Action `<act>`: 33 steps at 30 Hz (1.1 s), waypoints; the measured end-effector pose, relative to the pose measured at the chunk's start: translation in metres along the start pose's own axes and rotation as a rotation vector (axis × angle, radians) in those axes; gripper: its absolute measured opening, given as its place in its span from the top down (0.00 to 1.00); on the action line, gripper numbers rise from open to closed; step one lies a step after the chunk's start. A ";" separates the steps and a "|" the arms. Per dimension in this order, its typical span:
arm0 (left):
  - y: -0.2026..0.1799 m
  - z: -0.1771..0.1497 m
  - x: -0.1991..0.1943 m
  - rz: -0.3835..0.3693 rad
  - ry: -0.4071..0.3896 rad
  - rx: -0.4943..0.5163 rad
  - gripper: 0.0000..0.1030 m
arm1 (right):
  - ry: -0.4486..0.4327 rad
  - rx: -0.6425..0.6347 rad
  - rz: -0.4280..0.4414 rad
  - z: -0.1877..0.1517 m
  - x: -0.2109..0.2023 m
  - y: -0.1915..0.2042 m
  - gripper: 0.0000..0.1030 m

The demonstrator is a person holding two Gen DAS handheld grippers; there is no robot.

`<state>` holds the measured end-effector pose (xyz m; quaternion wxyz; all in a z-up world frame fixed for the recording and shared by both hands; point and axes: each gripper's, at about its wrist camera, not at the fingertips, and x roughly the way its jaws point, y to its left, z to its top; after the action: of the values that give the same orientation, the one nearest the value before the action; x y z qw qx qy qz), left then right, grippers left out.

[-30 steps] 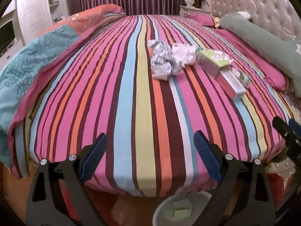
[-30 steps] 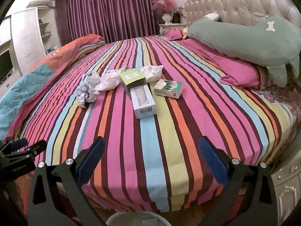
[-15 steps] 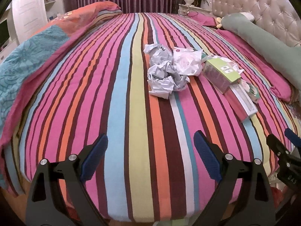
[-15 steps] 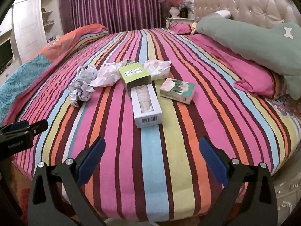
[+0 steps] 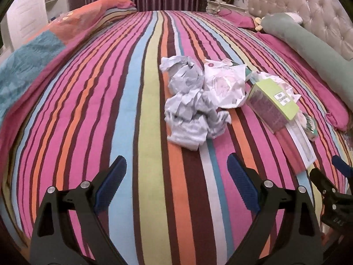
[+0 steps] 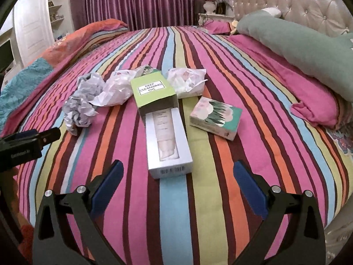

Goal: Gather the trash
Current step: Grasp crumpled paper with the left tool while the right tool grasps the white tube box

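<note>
Trash lies in a row on the striped bed cover. A crumpled grey-white paper wad is leftmost, beside a crumpled white wrapper. A green and white "deep cleansing oil" box lies lengthwise, with another white wrapper behind it and a small teal box to its right. My left gripper hangs open just short of the paper wad, holding nothing. Over the near end of the long box, my right gripper is open and holds nothing.
A long green pillow and pink pillows lie along the tufted headboard at right. A folded orange and teal quilt covers the bed's left side. Purple curtains and a vase of flowers stand behind the bed.
Both grippers have moved forward over the bed toward the trash, which looks larger and nearer. The bin below the bed edge has dropped out of view. Jaws stayed open.
</note>
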<state>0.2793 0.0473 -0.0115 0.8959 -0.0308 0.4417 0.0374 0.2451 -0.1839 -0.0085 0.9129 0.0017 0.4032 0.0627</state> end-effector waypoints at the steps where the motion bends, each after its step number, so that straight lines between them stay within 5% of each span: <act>1: 0.000 0.004 0.005 -0.002 0.003 0.003 0.13 | 0.008 0.002 0.004 0.001 0.004 -0.001 0.07; 16: -0.003 0.040 0.055 -0.085 0.061 -0.042 0.13 | 0.063 -0.021 0.031 0.012 0.040 0.005 0.07; 29: -0.019 0.040 0.073 -0.067 0.072 -0.023 0.13 | 0.089 -0.069 -0.048 0.012 0.063 0.006 0.13; 33: -0.021 0.039 0.071 -0.127 0.080 -0.035 0.40 | 0.094 -0.071 -0.021 0.011 0.060 0.008 0.36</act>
<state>0.3549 0.0323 -0.0439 0.8774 -0.0757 0.4736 -0.0129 0.2923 -0.1689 -0.0454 0.8931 -0.0378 0.4431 0.0675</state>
